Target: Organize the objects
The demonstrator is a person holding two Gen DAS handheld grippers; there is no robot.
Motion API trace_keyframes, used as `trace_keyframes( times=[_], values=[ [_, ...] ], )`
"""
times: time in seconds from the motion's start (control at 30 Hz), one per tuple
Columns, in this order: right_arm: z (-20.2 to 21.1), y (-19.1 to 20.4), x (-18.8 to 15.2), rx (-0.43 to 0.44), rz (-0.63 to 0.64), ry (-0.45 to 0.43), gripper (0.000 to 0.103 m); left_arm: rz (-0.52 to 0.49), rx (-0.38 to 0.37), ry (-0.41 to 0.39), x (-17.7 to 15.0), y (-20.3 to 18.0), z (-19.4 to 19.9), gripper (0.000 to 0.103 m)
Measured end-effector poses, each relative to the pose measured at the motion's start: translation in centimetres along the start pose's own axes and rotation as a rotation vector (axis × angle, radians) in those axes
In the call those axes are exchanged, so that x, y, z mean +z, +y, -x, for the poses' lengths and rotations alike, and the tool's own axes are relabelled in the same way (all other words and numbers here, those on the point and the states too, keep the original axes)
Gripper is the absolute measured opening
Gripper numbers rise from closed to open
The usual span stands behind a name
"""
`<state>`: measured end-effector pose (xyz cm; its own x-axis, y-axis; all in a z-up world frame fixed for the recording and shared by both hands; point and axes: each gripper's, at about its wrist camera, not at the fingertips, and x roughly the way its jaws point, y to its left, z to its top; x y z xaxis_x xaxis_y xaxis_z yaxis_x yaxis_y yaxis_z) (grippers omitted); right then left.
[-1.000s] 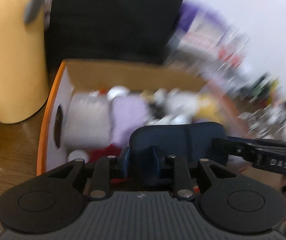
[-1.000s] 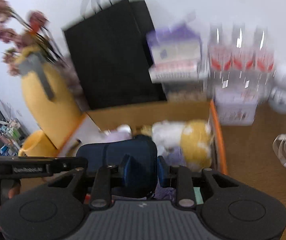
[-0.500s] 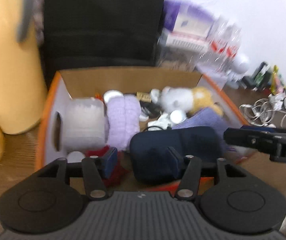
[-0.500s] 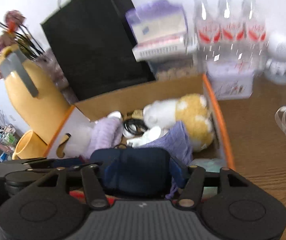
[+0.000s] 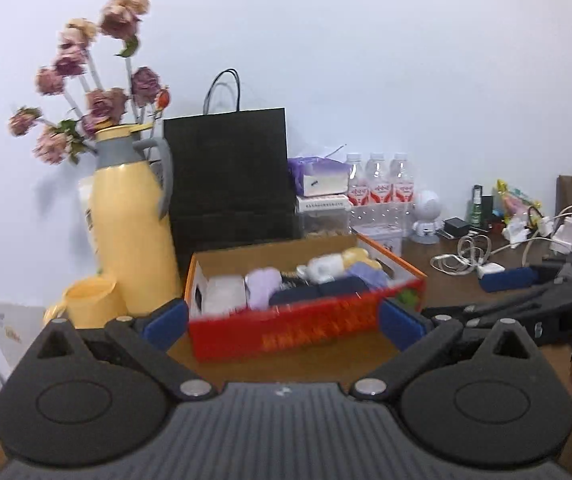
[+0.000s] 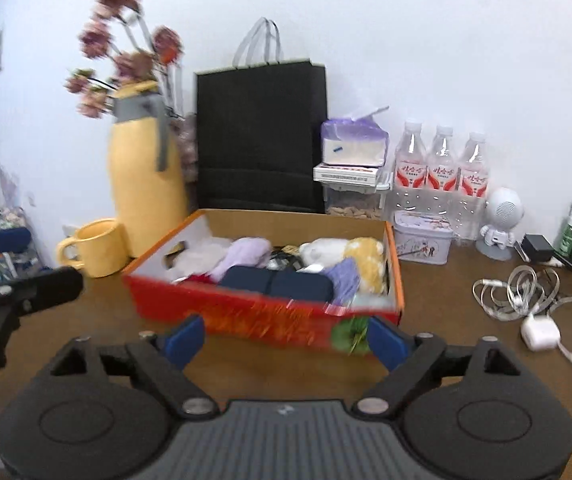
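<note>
A red and orange cardboard box (image 5: 302, 330) (image 6: 246, 312) stands on the wooden table, filled with soft items. A navy blue pouch (image 5: 320, 292) (image 6: 278, 280) lies in its front part, beside a lilac cloth (image 6: 242, 254) and a white and yellow plush toy (image 6: 350, 254). My left gripper (image 5: 282, 320) is open and empty, in front of the box. My right gripper (image 6: 286, 338) is open and empty, also in front of the box. Each gripper shows at the edge of the other's view.
A yellow thermos jug with dried flowers (image 5: 130, 228) and a yellow mug (image 6: 94, 246) stand left of the box. A black paper bag (image 6: 262, 136), tissue pack, water bottles (image 6: 442, 168) and a tin stand behind. Cables and chargers (image 6: 526, 292) lie on the right.
Both grippers were shut on the navy pouch over the box, opened and let it go into the box, then pulled back away from the box.
</note>
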<state>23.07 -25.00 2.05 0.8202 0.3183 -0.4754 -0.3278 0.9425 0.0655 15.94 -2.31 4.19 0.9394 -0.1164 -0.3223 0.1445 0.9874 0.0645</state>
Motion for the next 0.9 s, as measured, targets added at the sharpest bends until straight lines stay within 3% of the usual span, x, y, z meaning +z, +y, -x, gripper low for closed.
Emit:
trace_keyframes(
  times=[0.13, 0.27, 0.37, 0.5, 0.67, 0.9],
  values=[
    [4.8, 2.0, -4.0, -0.013, -0.006, -0.018, 0.092, 0.053, 0.046, -0.003, -2.5, -0.9, 4.7, 0.103],
    [9.1, 4.3, -7.4, -0.072, -0.03, -0.046, 0.092, 0.123, 0.073, 0.086, -5.3, -0.6, 8.7, 0.103],
    [12.0, 6.0, -10.2, -0.063, -0.071, -0.057, 0.101, 0.136, 0.134, 0.132, -7.8, -0.4, 11.1, 0.103],
    [13.7, 7.6, -13.1, -0.003, -0.043, 0.029, 0.103, 0.114, 0.103, 0.214, -8.5, -0.6, 12.2, 0.103],
    [14.5, 7.5, -14.1, -0.012, -0.074, 0.088, 0.103, 0.115, 0.063, 0.231, -8.9, -0.4, 13.2, 0.103],
    [14.6, 6.7, -14.1, -0.019, -0.133, 0.064, 0.103, 0.137, 0.07, 0.263, -8.9, 0.0, 12.7, 0.103]
  ],
)
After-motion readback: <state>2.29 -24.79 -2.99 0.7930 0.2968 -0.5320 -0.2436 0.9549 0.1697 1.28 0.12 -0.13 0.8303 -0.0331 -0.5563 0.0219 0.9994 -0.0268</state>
